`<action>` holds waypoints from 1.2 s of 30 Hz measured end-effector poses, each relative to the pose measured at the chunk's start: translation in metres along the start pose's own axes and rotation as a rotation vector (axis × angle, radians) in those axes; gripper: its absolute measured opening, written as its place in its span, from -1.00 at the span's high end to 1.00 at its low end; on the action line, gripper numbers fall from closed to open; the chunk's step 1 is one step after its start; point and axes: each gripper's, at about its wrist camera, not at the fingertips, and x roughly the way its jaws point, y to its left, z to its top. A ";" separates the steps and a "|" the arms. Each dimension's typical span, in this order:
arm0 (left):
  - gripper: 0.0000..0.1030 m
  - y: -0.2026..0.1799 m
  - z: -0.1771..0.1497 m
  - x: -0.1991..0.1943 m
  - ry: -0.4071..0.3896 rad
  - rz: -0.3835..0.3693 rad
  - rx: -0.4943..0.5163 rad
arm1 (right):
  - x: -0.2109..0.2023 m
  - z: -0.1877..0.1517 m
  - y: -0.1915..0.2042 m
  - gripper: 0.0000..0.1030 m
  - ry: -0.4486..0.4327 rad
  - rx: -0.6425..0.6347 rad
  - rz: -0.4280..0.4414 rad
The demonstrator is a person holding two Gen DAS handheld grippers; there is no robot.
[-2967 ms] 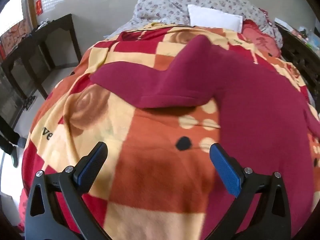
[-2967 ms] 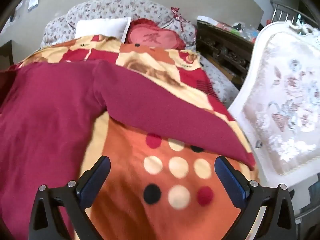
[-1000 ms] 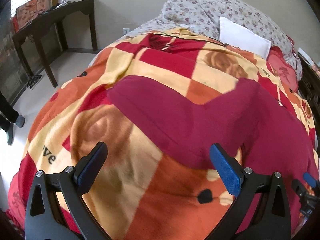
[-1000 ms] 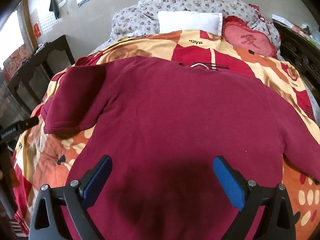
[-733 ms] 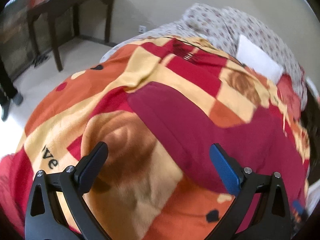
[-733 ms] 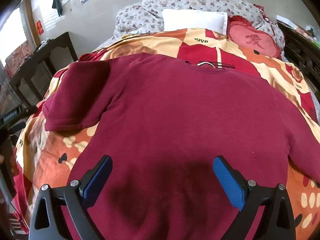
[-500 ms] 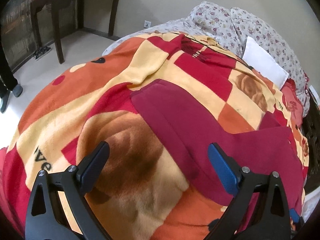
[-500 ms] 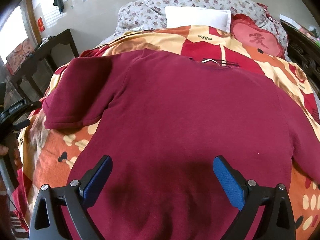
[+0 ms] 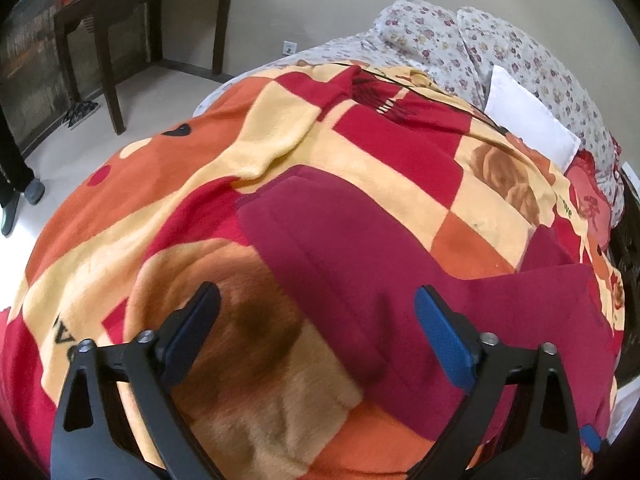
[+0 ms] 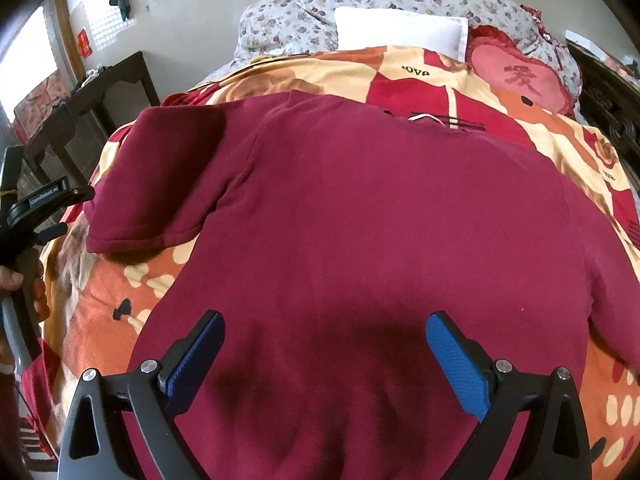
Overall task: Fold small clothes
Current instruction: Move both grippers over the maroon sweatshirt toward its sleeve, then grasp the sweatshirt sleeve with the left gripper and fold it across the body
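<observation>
Our grippers, left (image 9: 316,320) and right (image 10: 325,346), share black arms, silver screws and blue ribbed pads (image 10: 456,364); bare fingers (image 10: 38,286) show beside white lettering.

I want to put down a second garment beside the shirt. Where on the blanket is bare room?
Bare checked fleece blanket lies left of the maroon shirt's sleeve, toward the floor side, and between the collar and the white pillow. The middle is covered by the shirt; the head end is crowded with pillows.
</observation>
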 end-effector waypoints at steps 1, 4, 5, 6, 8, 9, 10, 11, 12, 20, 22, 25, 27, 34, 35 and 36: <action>-0.54 -0.002 0.000 0.003 0.009 -0.002 0.006 | 0.000 0.000 -0.001 -0.94 -0.001 0.002 0.002; -0.09 -0.009 0.001 0.015 0.027 -0.012 0.024 | -0.002 0.000 -0.004 -0.94 -0.003 0.010 0.012; 0.00 -0.010 0.002 0.019 0.017 -0.003 0.032 | -0.003 0.000 -0.005 -0.90 -0.004 0.011 0.015; 0.24 -0.011 0.002 0.020 0.006 0.004 0.037 | -0.004 0.000 -0.006 -0.81 -0.005 0.011 0.020; 0.62 -0.010 0.006 0.022 -0.002 0.009 0.048 | -0.006 0.000 -0.007 -0.66 -0.002 0.010 0.023; 0.74 -0.009 0.011 0.021 0.007 -0.010 0.048 | -0.006 0.000 -0.008 -0.56 -0.001 0.009 0.022; 0.82 -0.007 0.015 0.018 0.010 -0.034 0.039 | -0.007 0.000 -0.009 -0.49 -0.002 0.006 0.023; 0.83 -0.005 0.021 0.011 0.004 -0.069 0.028 | -0.009 0.000 -0.009 -0.36 -0.006 0.001 0.023; 0.84 -0.005 0.027 0.001 -0.015 -0.095 0.023 | -0.012 0.000 -0.010 -0.28 -0.015 -0.004 0.021; 0.86 -0.049 0.059 -0.115 -0.210 -0.309 0.100 | -0.033 0.007 -0.041 -0.26 -0.078 0.090 0.040; 0.86 -0.079 0.052 -0.138 -0.227 -0.380 0.163 | -0.040 0.008 -0.052 -0.26 -0.094 0.102 0.023; 0.86 -0.134 0.026 -0.159 -0.219 -0.514 0.257 | -0.052 0.011 -0.071 -0.26 -0.114 0.127 -0.010; 0.86 -0.173 0.002 -0.156 -0.175 -0.589 0.313 | -0.064 0.013 -0.089 -0.26 -0.133 0.152 -0.046; 0.86 -0.291 -0.128 -0.080 0.050 -0.631 0.516 | -0.085 0.007 -0.166 -0.30 -0.121 0.288 -0.135; 0.86 -0.299 -0.144 -0.071 0.056 -0.610 0.552 | -0.085 0.004 -0.173 -0.33 -0.114 0.302 -0.132; 0.86 -0.305 -0.154 -0.065 0.062 -0.594 0.580 | -0.084 0.000 -0.179 -0.36 -0.107 0.310 -0.124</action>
